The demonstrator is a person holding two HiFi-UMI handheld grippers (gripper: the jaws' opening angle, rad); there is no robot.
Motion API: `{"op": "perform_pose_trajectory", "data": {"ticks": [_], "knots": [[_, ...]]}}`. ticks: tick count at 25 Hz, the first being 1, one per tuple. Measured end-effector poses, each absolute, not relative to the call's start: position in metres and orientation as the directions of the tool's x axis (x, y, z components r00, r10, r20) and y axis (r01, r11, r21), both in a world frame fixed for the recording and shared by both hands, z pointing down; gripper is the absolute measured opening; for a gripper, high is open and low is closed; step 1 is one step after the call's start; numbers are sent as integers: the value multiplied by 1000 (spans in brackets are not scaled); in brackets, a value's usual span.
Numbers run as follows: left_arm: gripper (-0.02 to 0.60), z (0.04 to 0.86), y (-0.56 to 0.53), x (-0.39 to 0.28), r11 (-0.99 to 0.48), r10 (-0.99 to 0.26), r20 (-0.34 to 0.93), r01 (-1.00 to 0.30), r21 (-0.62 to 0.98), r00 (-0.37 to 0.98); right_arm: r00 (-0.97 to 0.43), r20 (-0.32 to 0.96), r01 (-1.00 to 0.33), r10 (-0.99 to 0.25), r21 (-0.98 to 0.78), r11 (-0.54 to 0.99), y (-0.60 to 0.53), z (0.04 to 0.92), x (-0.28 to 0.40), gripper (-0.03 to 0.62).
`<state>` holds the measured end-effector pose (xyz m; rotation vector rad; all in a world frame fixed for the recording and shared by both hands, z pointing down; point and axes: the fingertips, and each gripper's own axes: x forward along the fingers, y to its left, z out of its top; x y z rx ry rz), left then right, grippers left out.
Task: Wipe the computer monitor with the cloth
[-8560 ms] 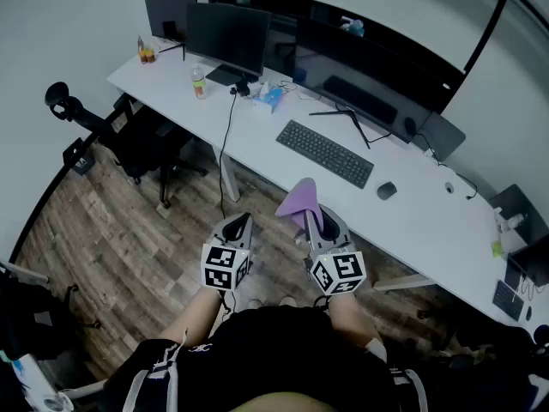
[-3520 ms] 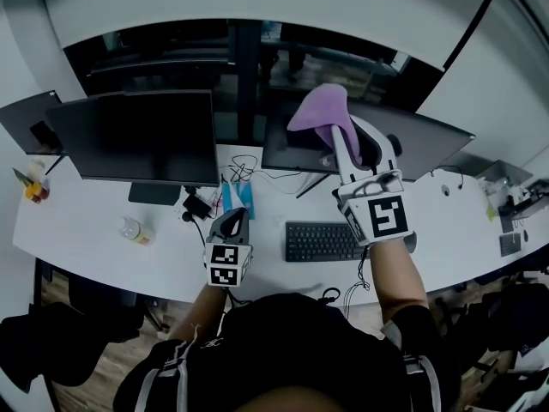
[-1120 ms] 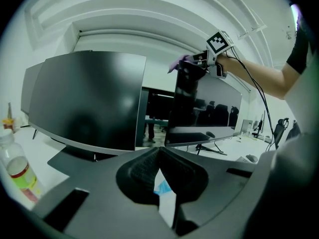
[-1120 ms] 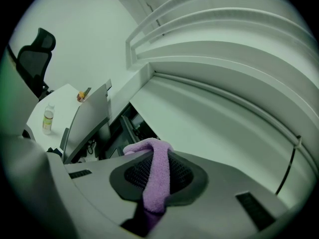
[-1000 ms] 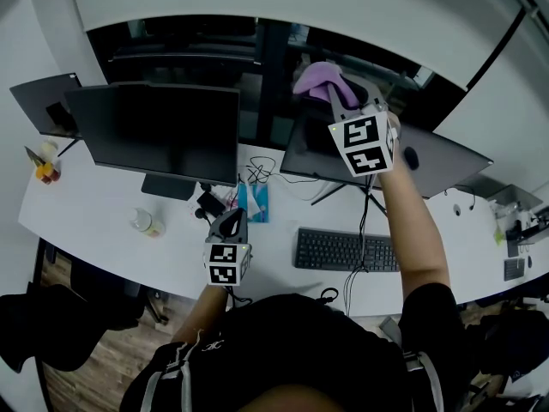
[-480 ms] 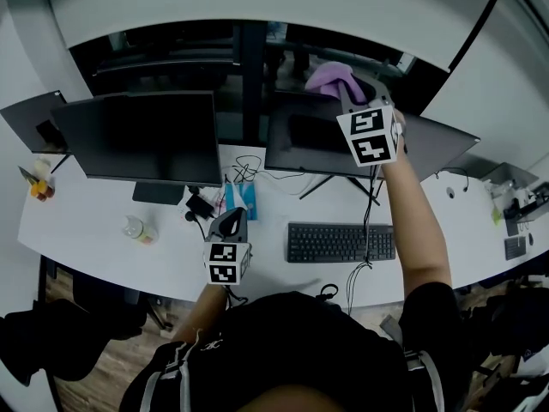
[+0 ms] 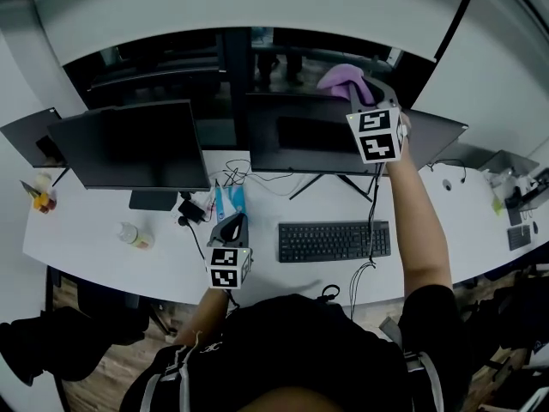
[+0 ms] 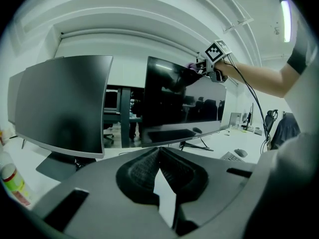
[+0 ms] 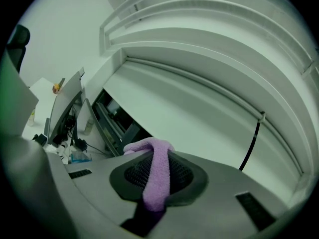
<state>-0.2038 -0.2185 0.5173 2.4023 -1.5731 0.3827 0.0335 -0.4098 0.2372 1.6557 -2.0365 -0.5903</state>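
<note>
Right tool [image 7: 362, 89] farther right along monitor [image 7: 292, 141] top, tight on purple cloth [image 7: 340, 80]; left tool [image 7: 235, 222] pressed together

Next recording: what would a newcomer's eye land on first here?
The purple cloth stands out, clamped in the right gripper and raised at arm's length to the top right corner of the middle monitor. Next come the dark screens lined up along the white desk. The left gripper, shut on nothing, is held low beside the keyboard.
</note>
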Motion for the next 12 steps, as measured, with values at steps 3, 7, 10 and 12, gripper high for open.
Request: {"op": "perform_pose_trajectory", "data": {"ticks": [3, 7, 10, 12], "knots": [[14, 517, -213, -187, -402, -849, 355, -915, 49, 392, -165, 79, -804, -983, 566, 180, -408, 238, 60, 71], [14, 516, -207, -164, -405, -845, 365, -913, 40, 391, -178, 105, -841, -979, 501, 206, -409, 239, 96, 71], [14, 513, -205, -151, -396, -849, 365, -917, 38, 382, -176, 115, -845, -978, 492, 210, -409, 239, 114, 71], [14, 512, -203, -141, -395, -850, 365, -918, 35, 379, -177, 110, -845, -978, 493, 208, -408, 238, 126, 71]]}}
